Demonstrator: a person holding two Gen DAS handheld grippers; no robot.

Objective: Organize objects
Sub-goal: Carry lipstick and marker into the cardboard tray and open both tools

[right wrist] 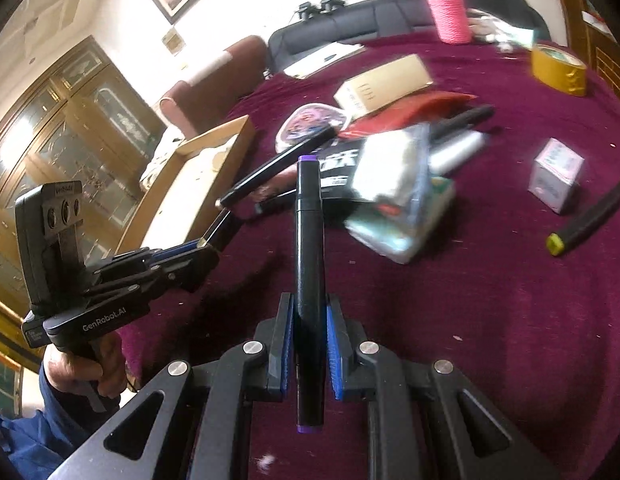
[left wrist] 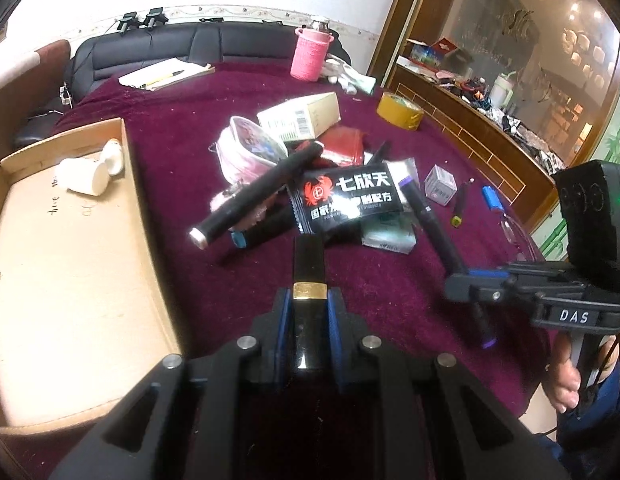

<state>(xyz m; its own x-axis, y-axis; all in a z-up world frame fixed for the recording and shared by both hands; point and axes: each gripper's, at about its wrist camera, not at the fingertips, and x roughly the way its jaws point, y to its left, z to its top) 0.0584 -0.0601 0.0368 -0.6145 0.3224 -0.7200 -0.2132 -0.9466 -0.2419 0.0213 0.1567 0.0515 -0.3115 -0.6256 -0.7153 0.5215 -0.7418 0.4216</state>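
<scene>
Above the near edge of the maroon tabletop (left wrist: 389, 288), your left gripper (left wrist: 308, 312) clamps a rigid, glossy, light lipstick tube (left wrist: 308, 264) near its gold band, while your right gripper (right wrist: 308, 320) pinches a stiff, light purple-capped marker (right wrist: 308, 240) mid-barrel.

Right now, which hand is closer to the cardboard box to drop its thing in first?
Probably left. The left gripper, shut on the black tube, sits beside the cardboard box. The right gripper, holding the purple-capped marker, is farther away.
</scene>
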